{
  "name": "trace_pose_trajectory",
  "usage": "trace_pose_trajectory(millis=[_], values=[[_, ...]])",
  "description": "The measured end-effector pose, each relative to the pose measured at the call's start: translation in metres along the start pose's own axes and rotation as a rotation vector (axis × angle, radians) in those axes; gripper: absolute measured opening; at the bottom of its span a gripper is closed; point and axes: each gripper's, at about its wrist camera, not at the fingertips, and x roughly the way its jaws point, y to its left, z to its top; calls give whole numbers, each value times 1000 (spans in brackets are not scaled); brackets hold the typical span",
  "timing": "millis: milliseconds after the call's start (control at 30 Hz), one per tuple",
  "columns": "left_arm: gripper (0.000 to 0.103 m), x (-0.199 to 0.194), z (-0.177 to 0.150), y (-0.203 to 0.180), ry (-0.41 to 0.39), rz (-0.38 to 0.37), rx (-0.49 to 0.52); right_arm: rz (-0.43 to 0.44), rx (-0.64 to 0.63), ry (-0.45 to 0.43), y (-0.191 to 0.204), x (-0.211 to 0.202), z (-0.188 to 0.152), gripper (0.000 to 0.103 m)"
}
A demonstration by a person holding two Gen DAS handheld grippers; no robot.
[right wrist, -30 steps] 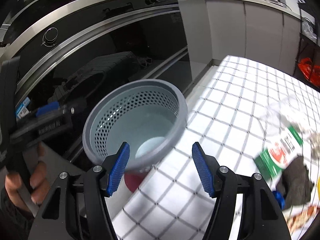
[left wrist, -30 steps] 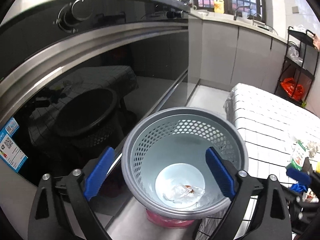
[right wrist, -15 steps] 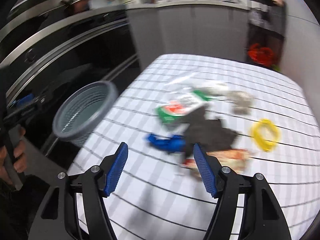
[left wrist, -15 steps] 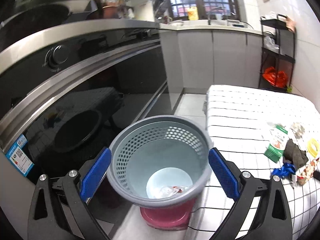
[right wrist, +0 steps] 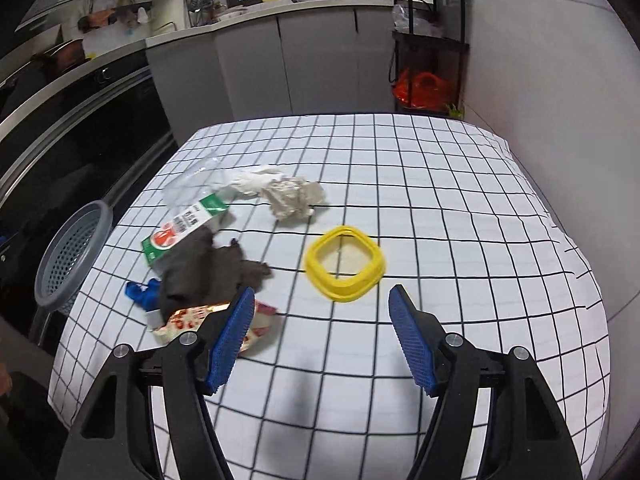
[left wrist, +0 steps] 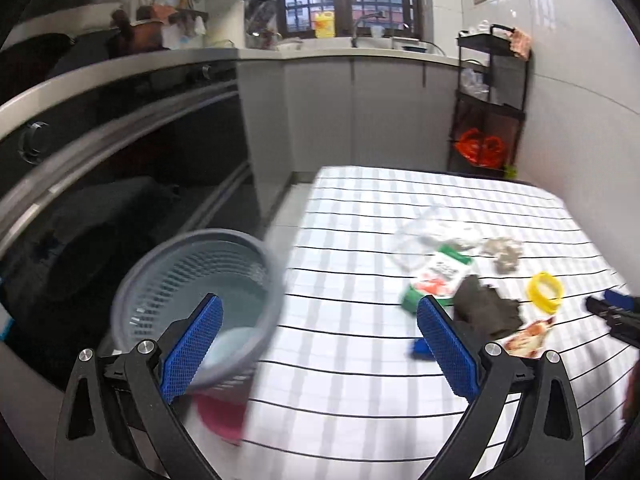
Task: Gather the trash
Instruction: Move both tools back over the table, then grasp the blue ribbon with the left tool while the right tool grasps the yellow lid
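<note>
A grey perforated basket (left wrist: 192,300) stands at the table's left edge; my open left gripper (left wrist: 320,344) hovers near it, its left finger overlapping the rim, nothing held. Trash lies on the checked tablecloth (right wrist: 440,200): a green carton (right wrist: 184,226), a dark cloth (right wrist: 204,276), crumpled paper (right wrist: 288,194), clear plastic (right wrist: 192,184), a blue scrap (right wrist: 140,294), a red snack wrapper (right wrist: 188,318) and a yellow ring (right wrist: 344,294). My right gripper (right wrist: 322,328) is open just short of the ring, empty. The basket (right wrist: 72,256) sits far left in the right wrist view.
The basket rests on a red base (left wrist: 222,416). A dark oven front (left wrist: 120,168) runs along the left. A black rack (right wrist: 430,40) with an orange bag stands behind the table by the white wall. The right gripper's tip (left wrist: 616,312) shows at the left view's right edge.
Both views have swung right, away from the basket and onto the table. The basket has left the gap between the left fingers. The right gripper now sits over the table near the yellow ring.
</note>
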Motion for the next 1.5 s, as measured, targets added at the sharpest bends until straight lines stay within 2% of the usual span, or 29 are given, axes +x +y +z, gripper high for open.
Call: trace_pose_trajectory(millis=[133, 233, 400, 600, 867, 1067, 1100, 1267, 1500], values=[[96, 13, -5, -29, 29, -40, 0, -7, -33, 38, -5, 26, 6, 68], [96, 24, -12, -42, 43, -19, 39, -7, -54, 60, -9, 43, 11, 68], [96, 40, -20, -44, 72, -23, 32, 12, -74, 84, -14, 67, 19, 76], [96, 67, -38, -45, 144, 15, 51, 1, -111, 110, -13, 83, 23, 77], [96, 73, -45, -50, 162, 6, 63, -17, -121, 139, -12, 105, 29, 79], [96, 72, -47, -53, 159, -1, 70, -3, -112, 126, -11, 106, 29, 78], [96, 72, -47, -53, 160, -3, 69, -4, -118, 126, -10, 106, 29, 71], [96, 73, -48, -56, 161, -9, 74, -24, -136, 107, -3, 101, 28, 71], [96, 73, -52, -59, 165, -26, 84, -19, -15, 53, -8, 70, 28, 71]])
